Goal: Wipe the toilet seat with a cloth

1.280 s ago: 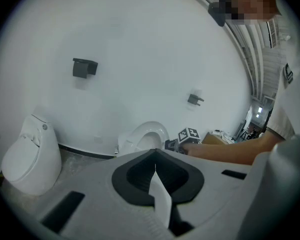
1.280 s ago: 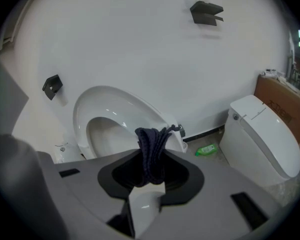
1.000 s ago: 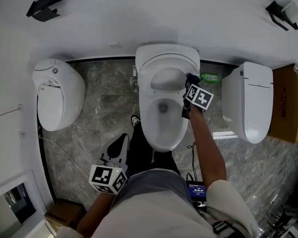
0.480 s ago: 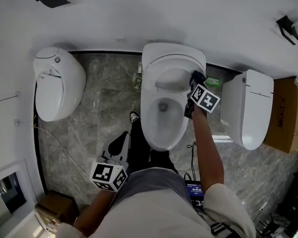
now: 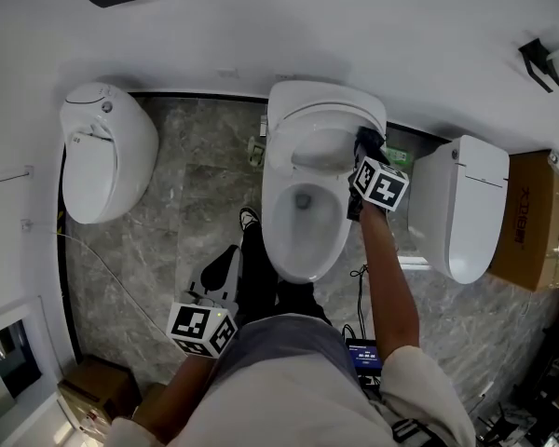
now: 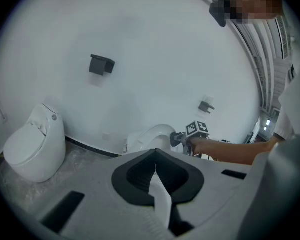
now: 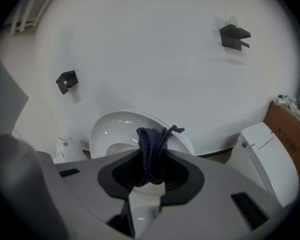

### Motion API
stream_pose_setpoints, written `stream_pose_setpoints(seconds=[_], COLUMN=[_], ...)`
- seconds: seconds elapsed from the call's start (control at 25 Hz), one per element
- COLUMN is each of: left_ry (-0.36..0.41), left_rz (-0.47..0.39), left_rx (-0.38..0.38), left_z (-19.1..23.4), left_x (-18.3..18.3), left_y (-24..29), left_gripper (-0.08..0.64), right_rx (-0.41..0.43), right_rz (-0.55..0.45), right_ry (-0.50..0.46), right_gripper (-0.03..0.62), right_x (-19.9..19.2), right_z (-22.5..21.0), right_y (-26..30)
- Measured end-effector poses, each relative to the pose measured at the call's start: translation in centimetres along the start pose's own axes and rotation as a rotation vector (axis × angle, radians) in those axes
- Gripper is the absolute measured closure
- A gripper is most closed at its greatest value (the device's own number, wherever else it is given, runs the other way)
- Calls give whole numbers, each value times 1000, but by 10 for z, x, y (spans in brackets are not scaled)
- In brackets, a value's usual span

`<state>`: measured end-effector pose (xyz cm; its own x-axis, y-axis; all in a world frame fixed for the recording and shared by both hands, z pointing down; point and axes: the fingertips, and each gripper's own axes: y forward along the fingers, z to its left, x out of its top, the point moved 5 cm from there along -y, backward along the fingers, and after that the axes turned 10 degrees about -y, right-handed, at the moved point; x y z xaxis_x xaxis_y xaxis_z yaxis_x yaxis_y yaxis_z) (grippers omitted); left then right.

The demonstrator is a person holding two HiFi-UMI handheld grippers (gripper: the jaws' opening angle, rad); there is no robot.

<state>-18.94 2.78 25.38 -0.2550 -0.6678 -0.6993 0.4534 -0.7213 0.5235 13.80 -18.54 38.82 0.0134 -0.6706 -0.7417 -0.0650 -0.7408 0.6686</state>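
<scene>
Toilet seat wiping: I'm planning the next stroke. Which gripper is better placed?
Right. The right gripper holds the dark cloth in its fingers at the rear of the toilet seat; the left gripper is shut, empty, back by the person's waist.

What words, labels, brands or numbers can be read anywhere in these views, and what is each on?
No text reads clearly.
Cardboard box: dark print down its side, too blurred to read.
Small lit screen on the floor: figures too small to read.
Marker cubes: black-and-white square patterns, no words.
</scene>
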Motion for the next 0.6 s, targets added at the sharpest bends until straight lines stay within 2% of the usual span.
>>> stream_pose_setpoints(seconds=[0.16,0.6], left_ry=[-13,-61], left_rz=[-12,-30], left_rx=[6,11], left_z=[4,17], left_x=[0,-3], left_y=[-3,-8], left_gripper=[551,551], right_rx=[16,53], right_rz=[-7,-18], right_ry=[-41,-56], right_gripper=[499,499], right_x=[9,24], right_z=[9,33], right_y=[-2,-4])
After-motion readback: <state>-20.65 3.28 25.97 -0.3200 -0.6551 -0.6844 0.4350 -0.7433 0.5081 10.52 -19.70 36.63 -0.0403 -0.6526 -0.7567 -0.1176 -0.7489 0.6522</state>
